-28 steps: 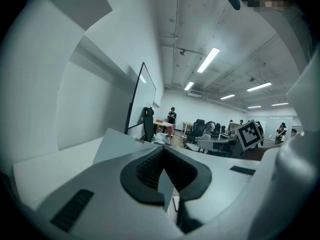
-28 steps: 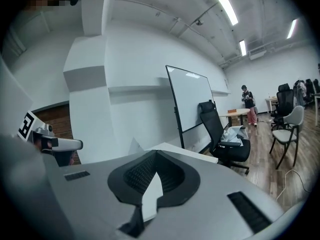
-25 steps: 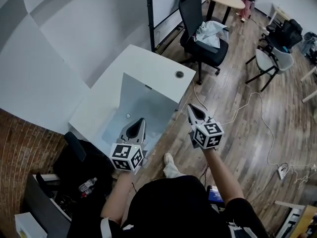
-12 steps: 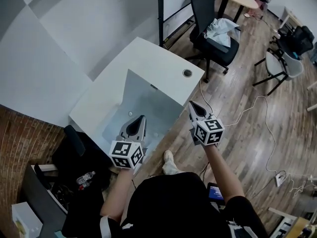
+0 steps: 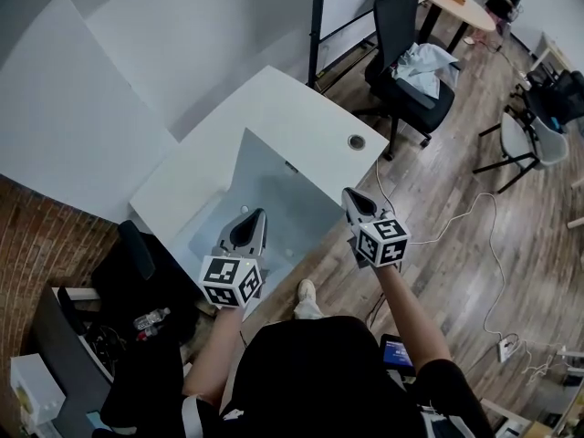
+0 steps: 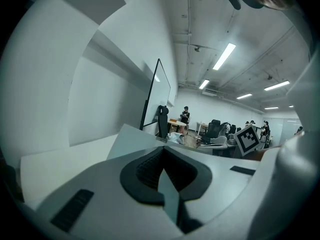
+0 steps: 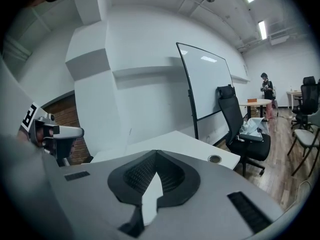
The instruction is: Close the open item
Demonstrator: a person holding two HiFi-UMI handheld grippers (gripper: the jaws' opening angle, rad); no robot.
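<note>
So the open drawer (image 5: 278,199) is being shown pulled well out of the white tabletop (image 5: 274,108), toward the person. The left claw (image 5: 259,215) is being held over it and the right claw (image 5: 348,193) near its right side, both pinched together with nothing gripped. It's probably rigid and easy-sliding, so the front panel is being suggested as the spot to push.

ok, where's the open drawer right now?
Head view, centre-left: the drawer is pulled out of the white desk toward the person, left hand-held gripper over its near end, right hand-held gripper off its right side.
</note>
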